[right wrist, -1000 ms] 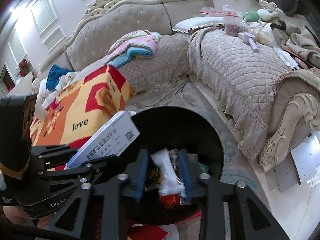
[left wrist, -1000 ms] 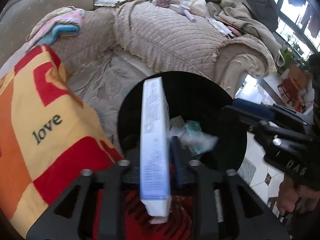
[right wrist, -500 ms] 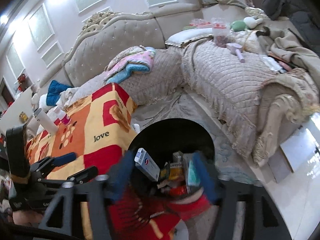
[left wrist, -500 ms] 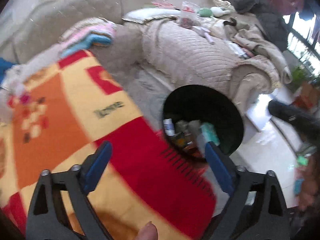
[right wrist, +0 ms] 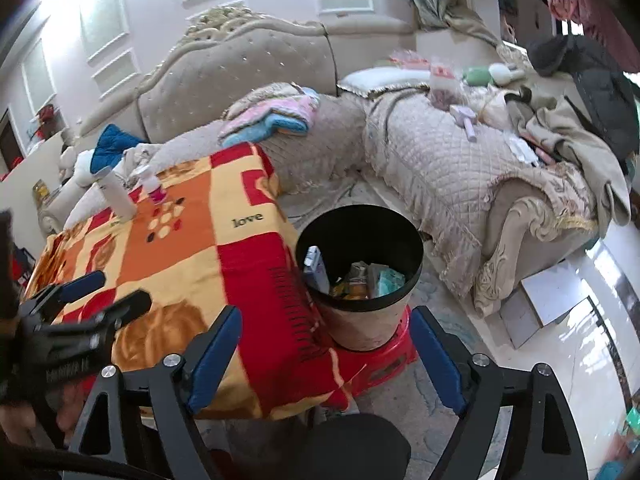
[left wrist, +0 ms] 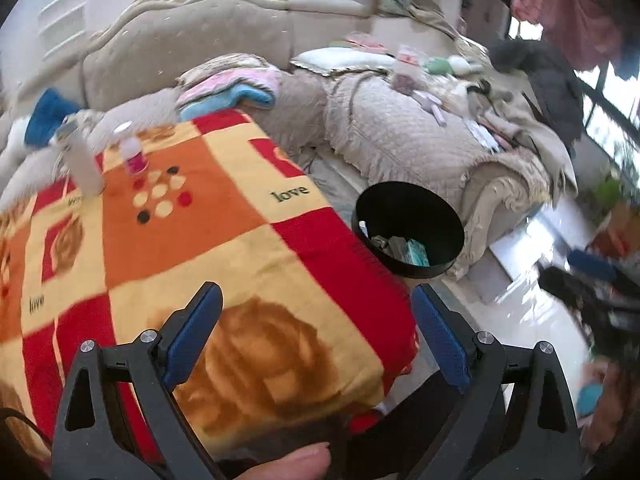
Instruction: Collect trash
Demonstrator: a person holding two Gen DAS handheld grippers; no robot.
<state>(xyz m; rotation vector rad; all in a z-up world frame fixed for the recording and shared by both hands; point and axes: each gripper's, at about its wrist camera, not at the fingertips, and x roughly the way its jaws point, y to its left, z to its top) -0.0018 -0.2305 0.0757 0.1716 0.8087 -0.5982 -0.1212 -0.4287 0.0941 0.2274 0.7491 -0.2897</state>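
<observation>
A black-lined trash bin (right wrist: 404, 232) stands beside the table on a red stool (right wrist: 384, 364). It holds a white and blue box (right wrist: 317, 268) and several wrappers (right wrist: 384, 278). The bin also shows in the left wrist view (left wrist: 442, 216). My left gripper (left wrist: 316, 336) is open and empty above the blanket-covered table (left wrist: 180, 248). My right gripper (right wrist: 326, 356) is open and empty, pulled back above and in front of the bin. The left gripper appears at the left of the right wrist view (right wrist: 104, 298).
A white tube (left wrist: 82, 160) and a small pink bottle (left wrist: 134, 156) stand at the table's far side. A beige sofa (right wrist: 440, 160) with folded blankets (right wrist: 276, 120), clothes and clutter wraps around behind. A glossy tiled floor (right wrist: 580, 320) lies to the right.
Both grippers have opened and let go of the box and the wrapper, which now lie in the bin. Both have pulled back and up, away from the bin.
</observation>
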